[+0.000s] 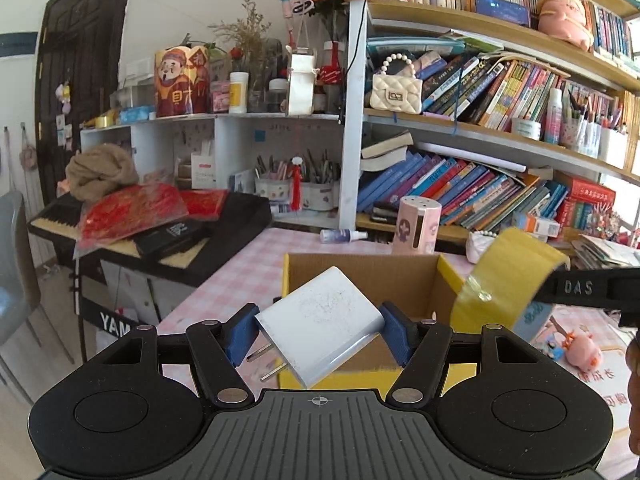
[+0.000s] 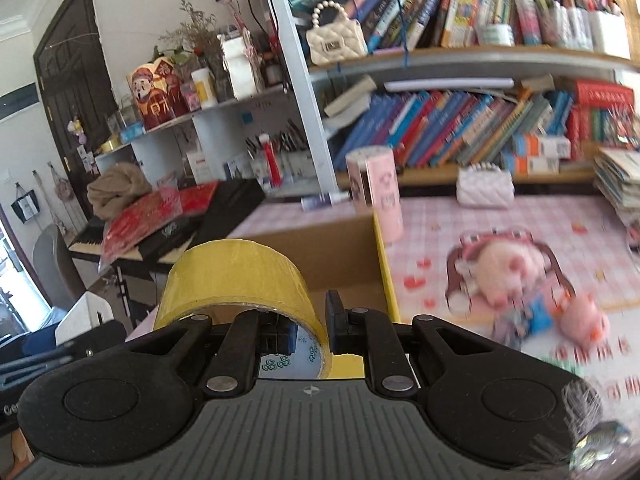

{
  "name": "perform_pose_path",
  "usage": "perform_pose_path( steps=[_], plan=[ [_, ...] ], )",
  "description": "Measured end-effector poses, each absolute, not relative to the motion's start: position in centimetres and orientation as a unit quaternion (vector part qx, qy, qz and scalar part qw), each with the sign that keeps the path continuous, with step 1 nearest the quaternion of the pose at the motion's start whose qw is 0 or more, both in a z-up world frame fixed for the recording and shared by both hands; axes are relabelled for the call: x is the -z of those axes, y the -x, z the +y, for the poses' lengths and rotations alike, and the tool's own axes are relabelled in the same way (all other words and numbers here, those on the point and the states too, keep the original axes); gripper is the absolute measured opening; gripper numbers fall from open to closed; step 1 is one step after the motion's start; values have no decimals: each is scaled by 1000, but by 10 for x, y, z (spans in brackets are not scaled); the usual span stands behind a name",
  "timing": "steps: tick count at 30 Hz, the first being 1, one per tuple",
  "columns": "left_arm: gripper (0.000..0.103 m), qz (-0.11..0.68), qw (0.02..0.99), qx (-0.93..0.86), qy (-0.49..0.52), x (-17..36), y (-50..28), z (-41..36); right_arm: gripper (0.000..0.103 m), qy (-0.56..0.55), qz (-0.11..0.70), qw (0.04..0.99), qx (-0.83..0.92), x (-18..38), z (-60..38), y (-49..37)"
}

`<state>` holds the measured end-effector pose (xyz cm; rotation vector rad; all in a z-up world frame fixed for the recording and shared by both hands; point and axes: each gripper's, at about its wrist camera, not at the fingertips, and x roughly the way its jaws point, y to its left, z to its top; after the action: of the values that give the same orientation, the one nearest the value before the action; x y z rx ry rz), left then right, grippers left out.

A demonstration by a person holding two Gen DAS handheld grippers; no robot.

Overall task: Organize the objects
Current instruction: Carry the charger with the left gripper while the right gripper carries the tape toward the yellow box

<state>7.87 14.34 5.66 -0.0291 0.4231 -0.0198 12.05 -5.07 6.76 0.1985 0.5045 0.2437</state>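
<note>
Holding: left gripper [image 1: 320,334], jaws clamped on tilted white charger [image 1: 320,324], lower centre, over cardboard box [image 1: 360,276]. Right gripper [image 2: 310,326] pinches tape roll [image 2: 236,280] wall. Risk: either slips, misses box.

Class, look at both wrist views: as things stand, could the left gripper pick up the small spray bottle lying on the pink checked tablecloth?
Probably not yet. The left gripper is shut on the white charger, and the open cardboard box stands between it and the spray bottle.
</note>
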Motion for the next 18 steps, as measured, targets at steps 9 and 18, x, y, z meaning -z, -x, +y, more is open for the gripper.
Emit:
perform_pose_path(
  steps=[9,18],
  plan=[
    [65,232,973,-6,-6,-44,-127,117,13,-49,272,949,-153,-47,-48,-180],
    [65,272,961,-21,-39,-24,-164,101,11,47,289,936,-194,-17,-33,-218]
  ],
)
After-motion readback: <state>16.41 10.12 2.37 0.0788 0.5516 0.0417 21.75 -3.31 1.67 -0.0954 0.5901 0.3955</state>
